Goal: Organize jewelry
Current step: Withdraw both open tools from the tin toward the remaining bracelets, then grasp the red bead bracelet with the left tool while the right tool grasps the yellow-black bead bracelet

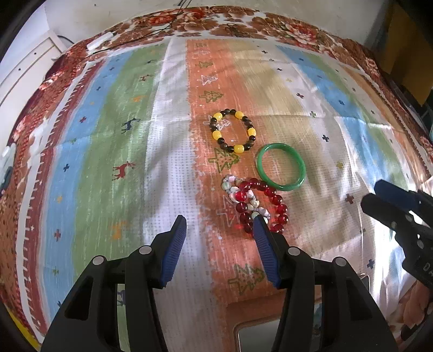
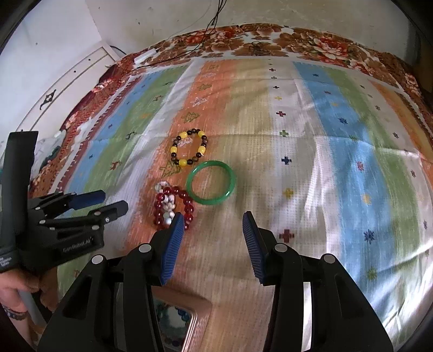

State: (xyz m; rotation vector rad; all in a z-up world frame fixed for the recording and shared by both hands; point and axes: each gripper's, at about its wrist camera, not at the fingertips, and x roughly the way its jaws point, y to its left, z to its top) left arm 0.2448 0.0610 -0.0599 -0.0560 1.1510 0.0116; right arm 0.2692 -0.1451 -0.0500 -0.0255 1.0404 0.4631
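Note:
A yellow-and-dark bead bracelet (image 1: 233, 131) (image 2: 189, 147), a green bangle (image 1: 281, 166) (image 2: 211, 182), a red bead bracelet (image 1: 266, 205) (image 2: 186, 207) and a white bead bracelet (image 1: 243, 197) (image 2: 167, 204) tangled with it lie on the striped cloth. My left gripper (image 1: 220, 223) is open and empty, just short of the red beads; it also shows in the right wrist view (image 2: 113, 201). My right gripper (image 2: 212, 220) is open and empty, near the bangle; it also shows in the left wrist view (image 1: 376, 193).
A pink-rimmed jewelry box with a mirror (image 2: 186, 322) (image 1: 257, 333) sits at the near edge under the grippers, with beads inside. A floral blanket (image 1: 243, 24) borders the cloth. Black cables (image 2: 205, 35) and a white cabinet (image 2: 67, 78) are at the back left.

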